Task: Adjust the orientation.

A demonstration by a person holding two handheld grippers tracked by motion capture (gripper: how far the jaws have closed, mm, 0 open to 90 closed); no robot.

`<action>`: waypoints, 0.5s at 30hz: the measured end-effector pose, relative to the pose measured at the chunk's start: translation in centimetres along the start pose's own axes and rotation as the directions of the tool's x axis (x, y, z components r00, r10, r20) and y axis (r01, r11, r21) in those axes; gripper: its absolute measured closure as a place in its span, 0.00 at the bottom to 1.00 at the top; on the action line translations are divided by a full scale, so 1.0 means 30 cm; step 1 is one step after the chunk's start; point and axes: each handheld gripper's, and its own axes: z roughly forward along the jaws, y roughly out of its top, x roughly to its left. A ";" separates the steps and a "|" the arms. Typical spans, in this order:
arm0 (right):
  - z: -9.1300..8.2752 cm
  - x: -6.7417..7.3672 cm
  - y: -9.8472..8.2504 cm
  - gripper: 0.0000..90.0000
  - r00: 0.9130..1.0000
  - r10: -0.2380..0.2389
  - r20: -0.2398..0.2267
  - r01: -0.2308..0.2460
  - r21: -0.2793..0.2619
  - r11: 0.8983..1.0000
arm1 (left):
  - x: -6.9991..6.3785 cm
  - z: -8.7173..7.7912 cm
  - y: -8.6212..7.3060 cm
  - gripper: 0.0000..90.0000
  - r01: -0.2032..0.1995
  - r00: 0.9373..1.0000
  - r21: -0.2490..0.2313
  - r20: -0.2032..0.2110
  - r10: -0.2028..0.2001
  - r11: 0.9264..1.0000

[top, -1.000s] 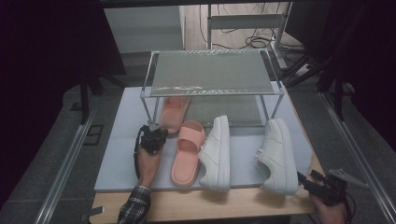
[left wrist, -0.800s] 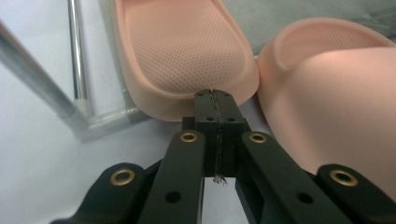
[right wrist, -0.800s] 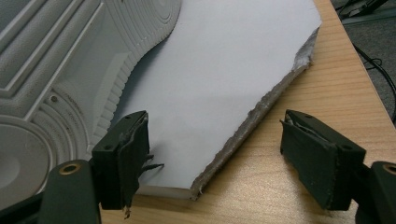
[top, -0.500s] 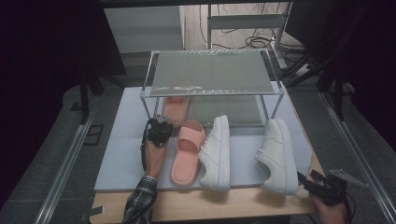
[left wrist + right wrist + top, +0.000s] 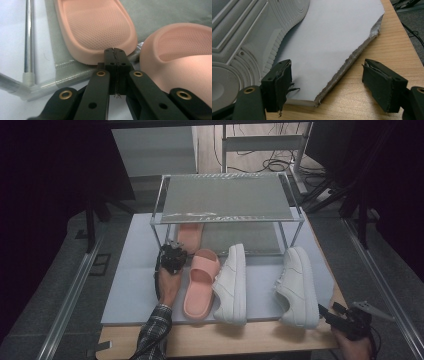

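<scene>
Shoes to rack: one slipper in, three pieces still out on the mat.

My left gripper [image 5: 115,51] is clenched on nothing, jaw tips together, nosed up to the heel edge of the pink slipper [image 5: 96,30] lying on the lower shelf of the rack [image 5: 227,217]; I judge that one placed. Second pink slipper [image 5: 201,282] sits just beside it on the grey mat [image 5: 135,285], outside the rack. Both white sneakers [image 5: 232,285] [image 5: 298,287] lie on the mat too, untouched. My right gripper [image 5: 327,75] hangs released, jaws wide, over the mat's corner near the table [image 5: 387,50] edge.
</scene>
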 end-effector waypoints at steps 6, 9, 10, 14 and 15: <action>0.000 0.000 0.000 0.27 1.000 0.000 0.000 0.000 0.000 1.000 | 0.007 -0.046 -0.017 1.00 0.003 1.000 -0.022 0.031 -0.002 1.000; 0.000 0.000 0.000 0.27 1.000 -0.001 0.001 0.001 0.001 1.000 | 0.011 -0.080 -0.032 1.00 0.011 0.998 -0.035 0.064 -0.008 0.999; 0.001 0.000 0.000 0.27 1.000 -0.004 0.003 0.004 -0.001 1.000 | 0.012 -0.092 -0.037 1.00 0.008 0.997 -0.039 0.074 -0.005 0.999; 0.001 0.001 0.000 0.27 1.000 -0.004 0.004 0.004 0.000 1.000 | 0.015 -0.143 -0.058 0.99 0.001 0.995 -0.050 0.099 0.004 0.999; 0.001 0.001 0.000 0.27 1.000 -0.004 0.005 0.004 0.000 1.000 | 0.015 -0.155 -0.064 0.99 0.006 0.994 -0.053 0.110 0.000 0.999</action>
